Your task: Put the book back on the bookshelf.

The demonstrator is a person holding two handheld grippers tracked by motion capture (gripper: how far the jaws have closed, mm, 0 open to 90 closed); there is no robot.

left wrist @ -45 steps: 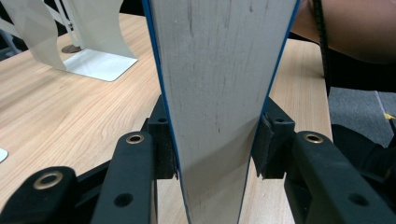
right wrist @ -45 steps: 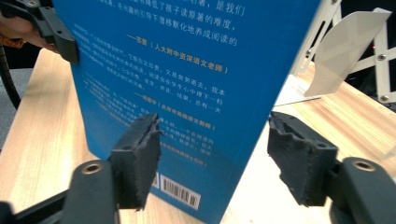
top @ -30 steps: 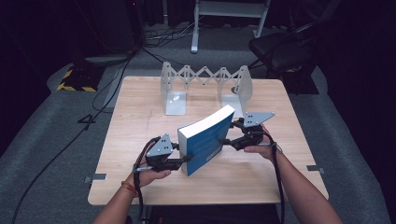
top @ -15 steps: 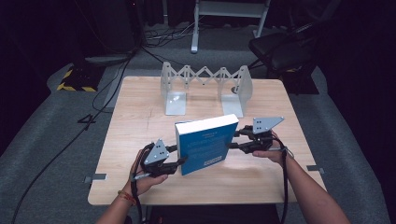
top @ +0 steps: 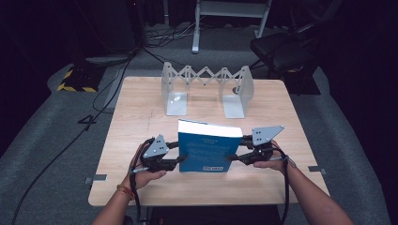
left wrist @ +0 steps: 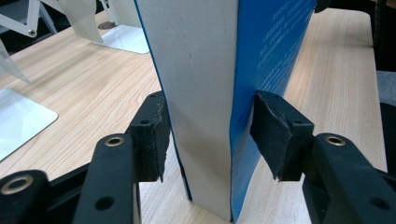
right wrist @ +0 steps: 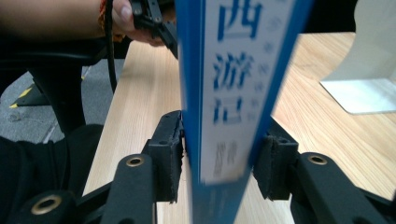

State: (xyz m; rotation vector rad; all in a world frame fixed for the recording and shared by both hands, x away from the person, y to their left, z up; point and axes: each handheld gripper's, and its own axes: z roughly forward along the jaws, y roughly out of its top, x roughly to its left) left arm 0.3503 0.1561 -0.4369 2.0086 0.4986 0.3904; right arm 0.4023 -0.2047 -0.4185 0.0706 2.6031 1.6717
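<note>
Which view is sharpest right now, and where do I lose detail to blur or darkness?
Left gripper view: sharpest, the book's page edge and jaw pads are crisp. Right gripper view: the spine lettering is smeared, the table behind soft. High view: the tabletop is evenly lit, the room beyond it falls dark, and the bookend rack reads clearly.

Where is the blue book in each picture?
High view: the blue book stands upright near the table's middle, between the two tongs.
Left gripper view: centre, page edge facing the camera.
Right gripper view: centre, spine with printed characters facing the camera.
Shared landmark: the metal expanding bookend, seen in all three.
</note>
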